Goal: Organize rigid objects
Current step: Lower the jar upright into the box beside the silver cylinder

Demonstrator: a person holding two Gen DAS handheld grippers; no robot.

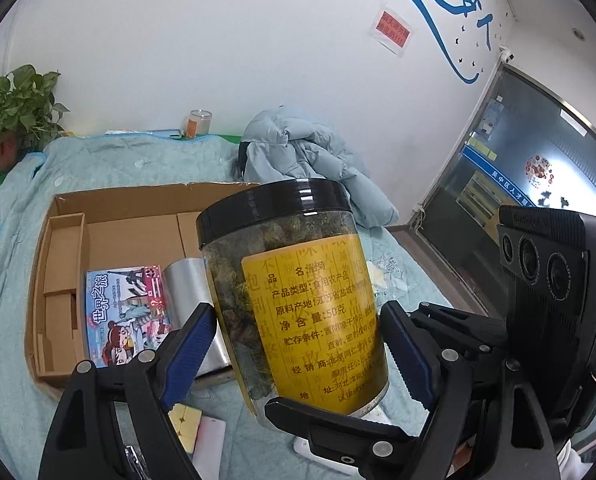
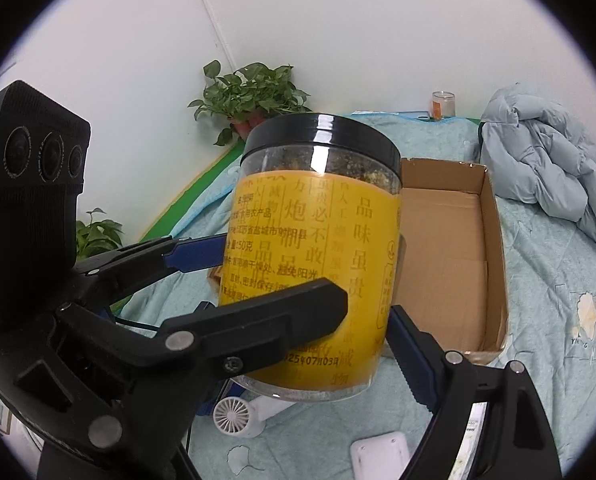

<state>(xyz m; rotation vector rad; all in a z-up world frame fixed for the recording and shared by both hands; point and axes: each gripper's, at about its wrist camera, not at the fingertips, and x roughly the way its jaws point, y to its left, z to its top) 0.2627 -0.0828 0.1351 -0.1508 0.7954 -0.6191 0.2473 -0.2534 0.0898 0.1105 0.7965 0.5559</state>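
clear plastic jar with black lid and yellow label (image 1: 298, 300) is held aloft over the bed, near the open cardboard box (image 1: 110, 208).
left tool (image 1: 294, 344) and right tool (image 2: 361, 320) both clamp the jar's lower body; stiff, smooth wall, probably light and slippery, so grip mid-label.

The jar (image 1: 294, 300) hides the cardboard box's (image 1: 130, 232) three o'clock end; at six o'clock, a yellow cube (image 1: 186, 420) is half covered by the left gripper (image 1: 301, 352).

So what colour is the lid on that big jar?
Black. The jar's lid is shiny black, clearest in the right wrist view.
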